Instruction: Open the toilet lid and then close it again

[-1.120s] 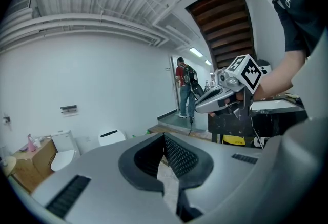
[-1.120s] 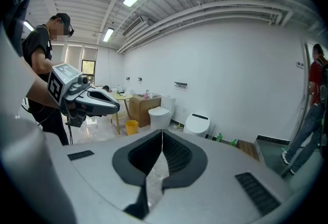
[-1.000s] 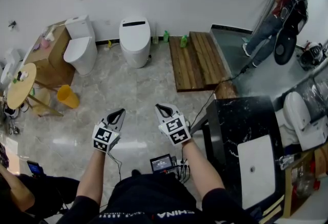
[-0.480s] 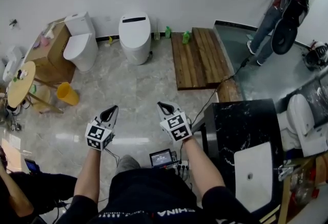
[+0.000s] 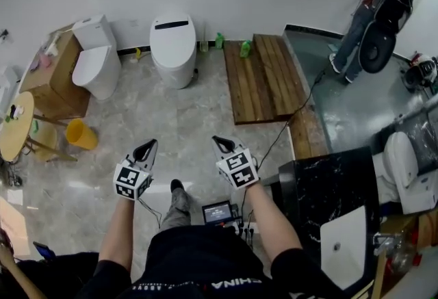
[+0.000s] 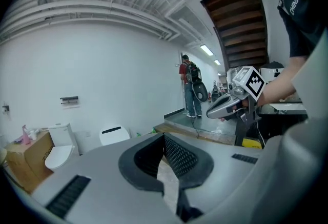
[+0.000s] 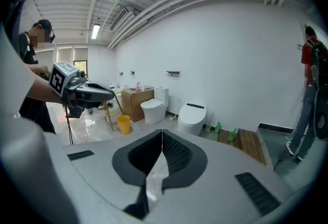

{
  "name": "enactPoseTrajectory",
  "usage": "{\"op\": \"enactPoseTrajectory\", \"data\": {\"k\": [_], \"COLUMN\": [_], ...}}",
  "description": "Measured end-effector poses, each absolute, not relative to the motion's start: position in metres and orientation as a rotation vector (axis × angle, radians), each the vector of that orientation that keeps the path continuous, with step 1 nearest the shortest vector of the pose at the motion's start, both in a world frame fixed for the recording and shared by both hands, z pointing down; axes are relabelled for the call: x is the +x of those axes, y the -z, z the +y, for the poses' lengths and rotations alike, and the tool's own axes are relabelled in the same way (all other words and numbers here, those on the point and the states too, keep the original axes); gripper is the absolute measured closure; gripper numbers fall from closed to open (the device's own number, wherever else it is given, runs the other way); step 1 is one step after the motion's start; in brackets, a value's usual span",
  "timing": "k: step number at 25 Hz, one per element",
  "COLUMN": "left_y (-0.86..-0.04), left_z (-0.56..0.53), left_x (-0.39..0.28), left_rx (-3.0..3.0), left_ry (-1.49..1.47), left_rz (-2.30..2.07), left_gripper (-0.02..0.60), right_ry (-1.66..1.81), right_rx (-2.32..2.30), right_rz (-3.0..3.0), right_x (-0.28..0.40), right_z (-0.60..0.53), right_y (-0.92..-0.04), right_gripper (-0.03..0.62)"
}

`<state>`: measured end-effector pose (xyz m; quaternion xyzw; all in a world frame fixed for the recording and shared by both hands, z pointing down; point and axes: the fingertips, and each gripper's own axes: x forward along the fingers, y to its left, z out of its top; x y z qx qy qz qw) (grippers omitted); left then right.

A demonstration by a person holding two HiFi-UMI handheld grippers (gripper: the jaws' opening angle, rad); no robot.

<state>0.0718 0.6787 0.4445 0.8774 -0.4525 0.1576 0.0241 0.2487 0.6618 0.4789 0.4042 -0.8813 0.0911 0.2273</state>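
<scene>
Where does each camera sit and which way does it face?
Head view: on the person's head, steeply down at the floor; both forearms, left gripper, right gripper show.
Left gripper view: on the left gripper, along its shut jaws toward the white wall; right gripper at right.
Right gripper view: on the right gripper, along its shut jaws toward that wall; left gripper at left.
Shared: all three see the tankless toilet.
</scene>
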Motion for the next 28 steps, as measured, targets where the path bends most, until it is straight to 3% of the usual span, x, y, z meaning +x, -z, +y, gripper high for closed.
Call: {"op": "enactPoseTrajectory", "data": {"k": [12,28], "left_y": [-0.446,-0.494], "left_z": [0.468,0.26], "left_x": [-0.034,-0.075], "left_rx": [2.766,2.652], "left_ry": [-0.493,-0.513], "left_rz": [-1.271,-1.301], "left_gripper": [0.572,0.572], "right_ry": [-0.298,-0.367], "right_rx": [1.226,1.145], "right_rz": [-2.358,-2.412], "right_x": [0.156,0.089], "right_z": [0.456,0.221], "right_y": [-0.466,-0.504], "right_gripper": [0.58,0.579]}}
